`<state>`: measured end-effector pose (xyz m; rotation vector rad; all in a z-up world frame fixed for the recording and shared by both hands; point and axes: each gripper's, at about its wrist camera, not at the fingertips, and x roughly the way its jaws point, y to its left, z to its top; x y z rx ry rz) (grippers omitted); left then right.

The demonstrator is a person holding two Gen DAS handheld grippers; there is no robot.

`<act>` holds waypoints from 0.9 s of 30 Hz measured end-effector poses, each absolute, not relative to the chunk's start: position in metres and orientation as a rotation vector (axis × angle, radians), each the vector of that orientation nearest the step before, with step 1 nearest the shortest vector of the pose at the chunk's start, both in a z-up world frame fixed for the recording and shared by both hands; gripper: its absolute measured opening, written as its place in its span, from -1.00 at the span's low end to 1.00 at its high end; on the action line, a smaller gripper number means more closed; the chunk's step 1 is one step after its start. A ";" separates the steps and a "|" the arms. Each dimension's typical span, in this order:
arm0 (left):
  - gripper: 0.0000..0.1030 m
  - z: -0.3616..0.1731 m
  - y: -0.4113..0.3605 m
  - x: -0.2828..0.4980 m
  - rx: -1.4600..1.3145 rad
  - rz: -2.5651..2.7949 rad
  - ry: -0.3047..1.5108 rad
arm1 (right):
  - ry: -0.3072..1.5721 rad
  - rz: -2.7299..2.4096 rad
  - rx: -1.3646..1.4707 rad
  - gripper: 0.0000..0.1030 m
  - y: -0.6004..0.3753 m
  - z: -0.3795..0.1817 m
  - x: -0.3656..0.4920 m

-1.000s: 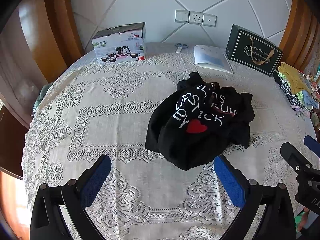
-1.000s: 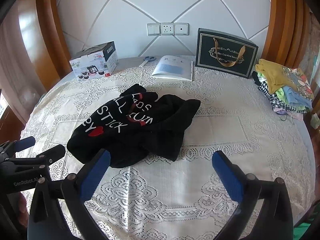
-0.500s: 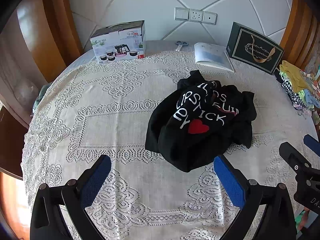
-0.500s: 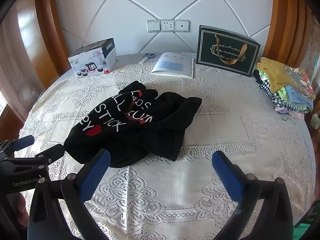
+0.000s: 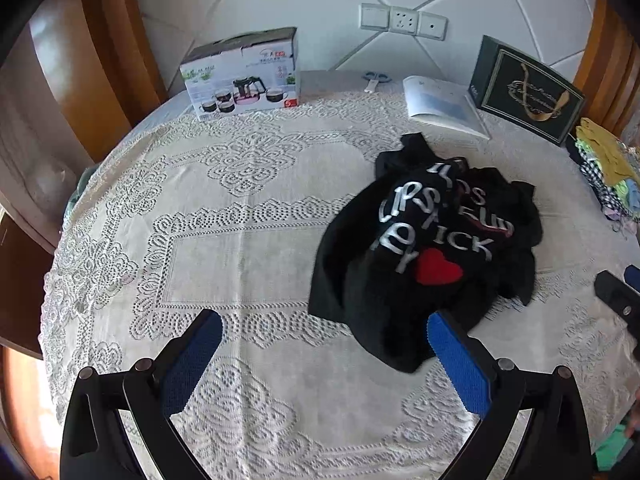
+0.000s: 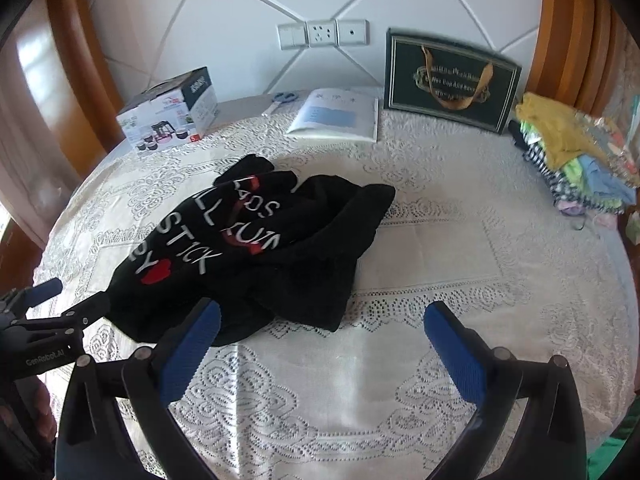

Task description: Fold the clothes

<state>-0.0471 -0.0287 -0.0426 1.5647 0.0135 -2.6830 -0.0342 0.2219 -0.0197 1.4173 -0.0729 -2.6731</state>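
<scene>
A crumpled black T-shirt [image 5: 424, 252] [image 6: 256, 248] with silver lettering and a red heart lies in a heap on the round table's lace cloth [image 5: 248, 256]. My left gripper [image 5: 322, 360] is open over the table's near edge; its right pad sits close to the shirt's front hem. My right gripper [image 6: 320, 352] is open too, just in front of the shirt's near right edge, with nothing between its fingers. Each gripper shows at the edge of the other's view: the right gripper [image 5: 620, 296] and the left gripper [image 6: 44, 308].
At the back stand a tea-set box [image 5: 244, 76], scissors [image 5: 374, 79], an open booklet [image 5: 440, 104] and a dark gift bag [image 5: 528, 88]. A pile of coloured clothes [image 6: 576, 160] sits at the right edge. Wooden panels flank the padded wall.
Both grippers have drifted slightly toward the shirt, which looks a little nearer and larger. The shirt itself has not moved and both grippers stay open.
</scene>
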 end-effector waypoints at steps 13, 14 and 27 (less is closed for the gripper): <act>0.21 -0.109 -0.030 -0.111 1.767 -2.657 0.072 | -0.177 -2.500 1.602 1.00 0.225 -0.078 -0.135; 0.01 -0.113 -0.027 -0.115 1.795 -2.652 0.077 | -0.176 -2.488 1.626 1.00 0.222 -0.085 -0.143; -0.75 -0.077 -0.018 -0.115 1.724 -2.732 0.052 | -0.123 -2.474 1.556 -0.65 0.210 -0.070 -0.136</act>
